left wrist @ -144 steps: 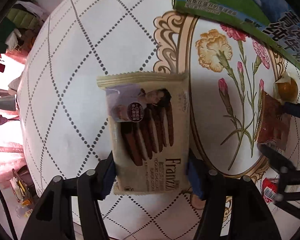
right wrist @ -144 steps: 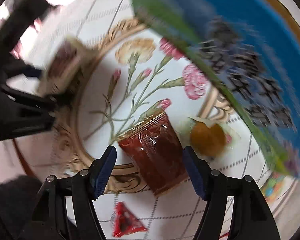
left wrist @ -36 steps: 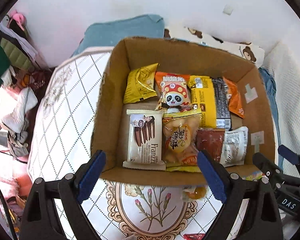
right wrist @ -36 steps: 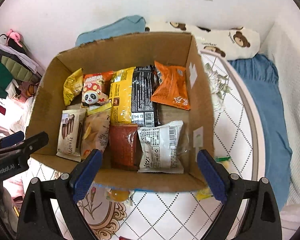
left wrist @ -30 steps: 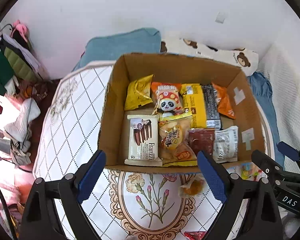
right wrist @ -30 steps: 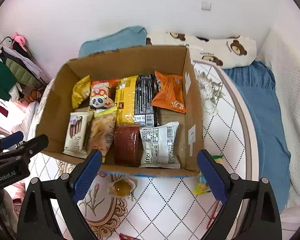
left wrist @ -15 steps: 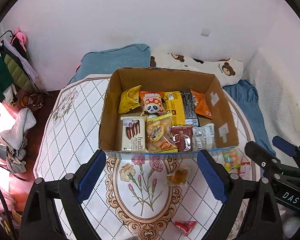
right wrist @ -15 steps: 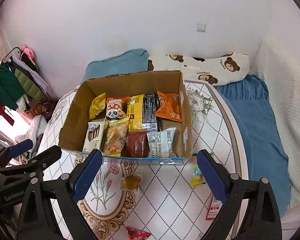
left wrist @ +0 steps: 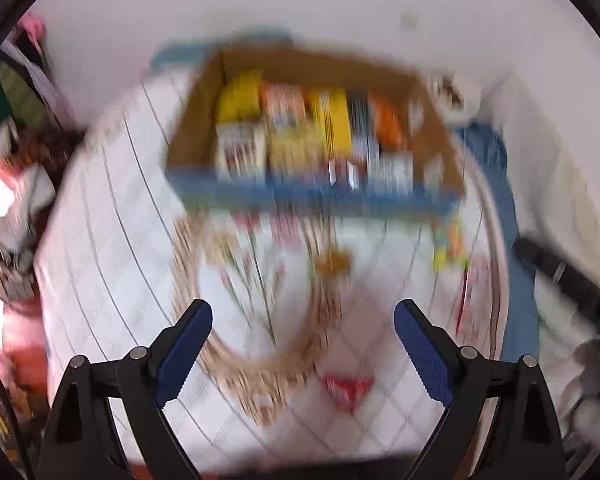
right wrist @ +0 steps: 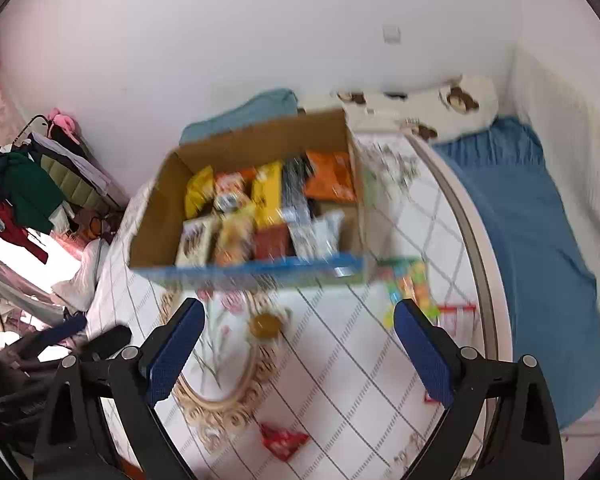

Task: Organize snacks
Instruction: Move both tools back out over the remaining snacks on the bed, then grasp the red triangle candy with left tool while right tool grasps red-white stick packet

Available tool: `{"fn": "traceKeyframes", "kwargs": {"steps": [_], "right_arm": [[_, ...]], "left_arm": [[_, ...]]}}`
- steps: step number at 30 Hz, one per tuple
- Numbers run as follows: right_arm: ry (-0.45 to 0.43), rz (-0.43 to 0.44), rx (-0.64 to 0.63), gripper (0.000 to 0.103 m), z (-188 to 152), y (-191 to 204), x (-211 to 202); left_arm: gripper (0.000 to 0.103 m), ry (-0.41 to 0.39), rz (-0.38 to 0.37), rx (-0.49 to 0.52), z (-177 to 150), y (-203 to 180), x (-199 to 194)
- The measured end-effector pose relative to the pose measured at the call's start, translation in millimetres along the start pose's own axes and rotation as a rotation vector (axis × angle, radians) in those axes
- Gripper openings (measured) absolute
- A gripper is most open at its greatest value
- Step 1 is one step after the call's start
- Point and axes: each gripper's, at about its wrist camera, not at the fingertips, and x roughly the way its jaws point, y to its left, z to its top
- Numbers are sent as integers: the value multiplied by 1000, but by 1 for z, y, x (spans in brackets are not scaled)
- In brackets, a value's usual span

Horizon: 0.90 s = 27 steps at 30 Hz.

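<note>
A cardboard box (right wrist: 164, 200) full of snack packets stands at the far side of the white round table (right wrist: 352, 364); it also shows, blurred, in the left wrist view (left wrist: 196, 120). Loose on the table in front of it lie a round golden wrapped sweet (right wrist: 265, 325), a red triangular packet (right wrist: 283, 443) and a colourful candy bag (right wrist: 408, 284). My left gripper (left wrist: 303, 350) is open and empty, high above the table's near side. My right gripper (right wrist: 300, 344) is open and empty too, above the table in front of the box.
A red-and-white packet (right wrist: 456, 316) lies near the table's right edge. A blue bedspread (right wrist: 532, 240) and a bear-print pillow (right wrist: 456, 100) lie to the right and behind. Clothes (right wrist: 24, 196) hang at the left by the white wall.
Both grippers have pulled back further from the box, which looks smaller and farther. Both views are now motion-blurred, the left one strongly. Both stay open and empty.
</note>
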Motion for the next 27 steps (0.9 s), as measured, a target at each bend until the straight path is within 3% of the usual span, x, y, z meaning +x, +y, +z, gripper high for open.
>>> {"fn": "traceKeyframes", "kwargs": {"steps": [1,2,5,9,10,12,15,17,21,26,27], "right_arm": [[23,7,10,74,-5,-9,5],[49,9,17,68,-11,-20,9],[98,7,59,66,-26,-58,20],[140,-3,130,66,-33,-108,34],[149,-15,143,66,-32,-120,39],[190,-58,141,66,-32,-140,54],[249,-90,149,66,-36,-164,79],[294,-105,152,67,-42,-178,102],[393,-130,159,68,-58,-193,153],[367,-136,107,67,-73,-182,168],[363,-129,71,59,-78,-172,166]], "left_arm": [[93,63,-16,-4,-12,-4,17],[93,116,-35,-11,-22,-7,31],[93,272,-64,-36,-55,-22,81],[93,377,-73,-72,-80,-37,128],[87,399,-67,-94,-85,-39,142],[62,409,-65,-122,-91,-41,155],[46,411,-41,-153,-97,-43,170],[41,393,-29,-164,-98,-44,172],[40,362,6,-166,-99,-45,165],[39,304,89,-188,-91,-21,145],[39,294,104,-198,-88,-14,141]]}}
